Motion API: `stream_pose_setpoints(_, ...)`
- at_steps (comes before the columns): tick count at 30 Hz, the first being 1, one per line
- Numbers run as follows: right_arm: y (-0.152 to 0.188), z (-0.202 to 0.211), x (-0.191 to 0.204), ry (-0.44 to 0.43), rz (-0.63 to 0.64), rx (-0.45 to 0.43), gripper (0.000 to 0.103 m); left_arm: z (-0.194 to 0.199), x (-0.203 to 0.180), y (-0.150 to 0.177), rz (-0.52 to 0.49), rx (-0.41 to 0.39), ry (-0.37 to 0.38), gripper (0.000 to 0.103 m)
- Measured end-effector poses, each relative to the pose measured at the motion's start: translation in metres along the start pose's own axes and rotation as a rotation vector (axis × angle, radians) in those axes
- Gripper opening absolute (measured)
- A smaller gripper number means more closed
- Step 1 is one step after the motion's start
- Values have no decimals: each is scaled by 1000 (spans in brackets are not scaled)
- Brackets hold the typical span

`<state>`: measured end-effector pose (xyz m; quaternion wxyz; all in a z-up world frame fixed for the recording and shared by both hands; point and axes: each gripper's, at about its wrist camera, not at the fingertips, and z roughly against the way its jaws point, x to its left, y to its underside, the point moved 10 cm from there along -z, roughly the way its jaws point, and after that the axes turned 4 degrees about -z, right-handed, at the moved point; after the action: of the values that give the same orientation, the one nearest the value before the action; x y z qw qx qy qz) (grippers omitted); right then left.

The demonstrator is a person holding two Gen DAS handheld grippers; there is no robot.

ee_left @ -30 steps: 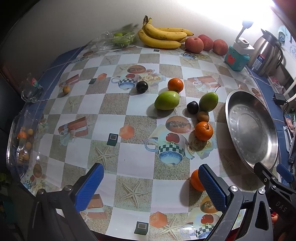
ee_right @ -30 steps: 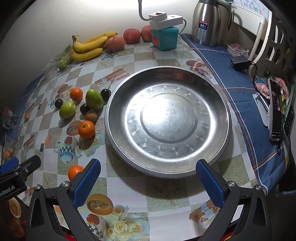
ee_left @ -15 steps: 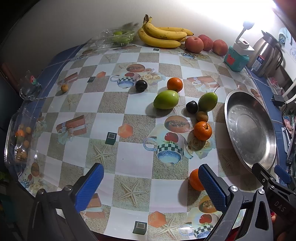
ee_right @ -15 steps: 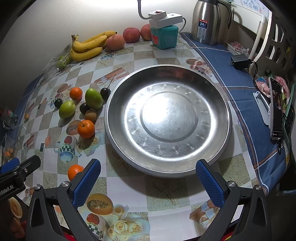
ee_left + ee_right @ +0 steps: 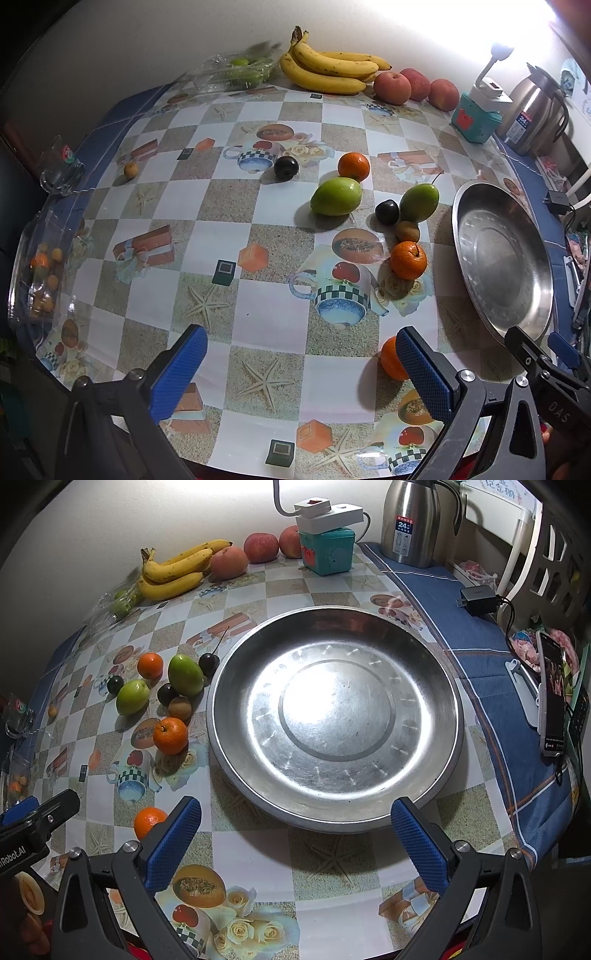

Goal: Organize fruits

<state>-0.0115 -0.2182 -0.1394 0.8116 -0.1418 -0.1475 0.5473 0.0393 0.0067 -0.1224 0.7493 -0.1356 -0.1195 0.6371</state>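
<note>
Left gripper (image 5: pixel 301 369) hovered over the near edge of the desk (image 5: pixel 258 306), jaws wide and holding nothing. Right gripper (image 5: pixel 295 840) likewise spread wide, empty, at the near rim of the steel basin (image 5: pixel 334 716). Nearest orange (image 5: pixel 391 360) sat just beside the left gripper's right finger, not gripped. Farther off, left of the basin, lay a loose cluster: second orange (image 5: pixel 408 259), kiwi (image 5: pixel 407 231), two green mangoes (image 5: pixel 336 196), dark plums (image 5: pixel 386 211), third orange (image 5: pixel 353 167). Bananas (image 5: pixel 328 70) and peaches (image 5: pixel 392 88) rested along the far wall.
</note>
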Motion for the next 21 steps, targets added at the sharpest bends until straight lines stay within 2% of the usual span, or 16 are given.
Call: stream_pose_setpoints(21, 0, -1, -1, -4, -6, 3, 102, -2, 2, 1, 12, 13, 2, 103)
